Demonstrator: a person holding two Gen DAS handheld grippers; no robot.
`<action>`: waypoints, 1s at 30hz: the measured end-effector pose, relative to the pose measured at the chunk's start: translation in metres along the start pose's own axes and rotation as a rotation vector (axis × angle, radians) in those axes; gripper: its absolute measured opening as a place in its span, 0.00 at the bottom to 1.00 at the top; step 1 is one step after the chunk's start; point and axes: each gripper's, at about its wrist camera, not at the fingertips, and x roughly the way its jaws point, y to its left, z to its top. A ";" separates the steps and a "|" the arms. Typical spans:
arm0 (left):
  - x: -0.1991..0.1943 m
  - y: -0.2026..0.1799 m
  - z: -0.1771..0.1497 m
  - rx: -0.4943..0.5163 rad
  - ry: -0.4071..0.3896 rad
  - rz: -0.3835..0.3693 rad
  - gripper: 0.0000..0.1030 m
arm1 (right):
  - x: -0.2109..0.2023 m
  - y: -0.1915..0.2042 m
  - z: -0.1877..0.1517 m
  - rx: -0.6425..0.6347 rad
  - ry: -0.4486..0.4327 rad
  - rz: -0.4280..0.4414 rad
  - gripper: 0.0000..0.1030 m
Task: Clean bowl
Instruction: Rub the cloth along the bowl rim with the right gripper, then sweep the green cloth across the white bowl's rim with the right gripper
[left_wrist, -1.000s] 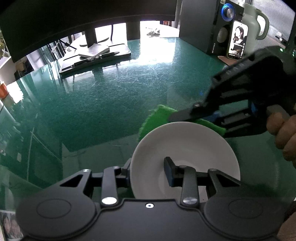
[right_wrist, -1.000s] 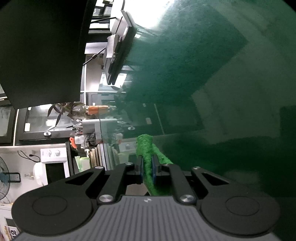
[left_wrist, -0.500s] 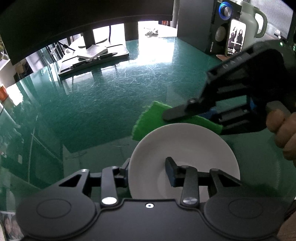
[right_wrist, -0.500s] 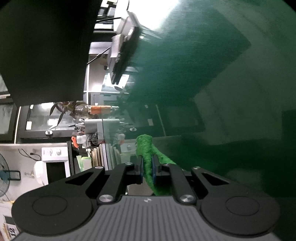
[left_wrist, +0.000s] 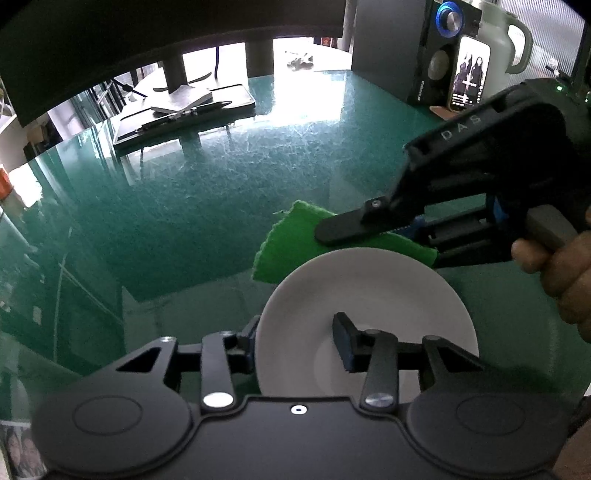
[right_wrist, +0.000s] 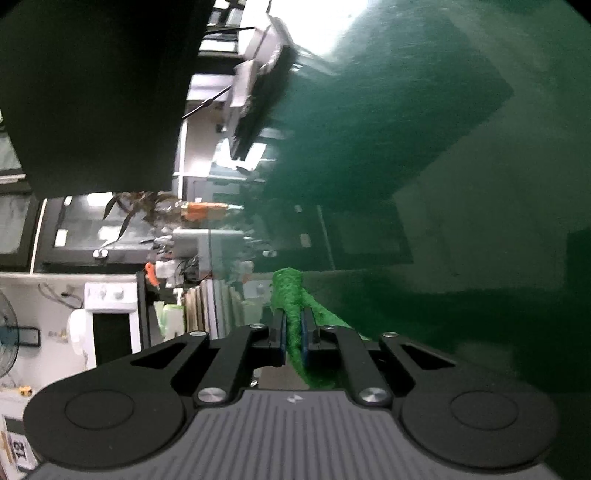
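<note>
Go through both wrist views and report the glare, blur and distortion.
Left wrist view: window glare washes out the far green table; fisheye bends the edges; white bowl and green cloth stay sharp. Right wrist view: rolled sideways, dim, background smeared by motion blur, glare top centre; cloth in the jaws clear.

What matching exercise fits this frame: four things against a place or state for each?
Things:
1. bowl
2. cloth
3. phone
4. pen

Places or states:
A. lit up, propped upright at the table's far right
B. pinched in the right tongs
C. rim between the opening left tongs
D. lying on the dark tray at the far left

Pairs: 1-C, 2-B, 3-A, 4-D
</note>
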 end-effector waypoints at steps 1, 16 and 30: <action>0.000 0.000 0.000 -0.001 0.001 0.002 0.51 | -0.002 -0.002 0.000 0.001 0.003 -0.001 0.07; -0.003 -0.004 -0.004 0.002 -0.016 -0.026 0.45 | -0.004 -0.005 -0.004 -0.033 0.014 -0.008 0.06; -0.001 -0.003 -0.004 -0.009 -0.014 -0.033 0.45 | -0.005 -0.013 -0.002 0.011 0.016 0.028 0.06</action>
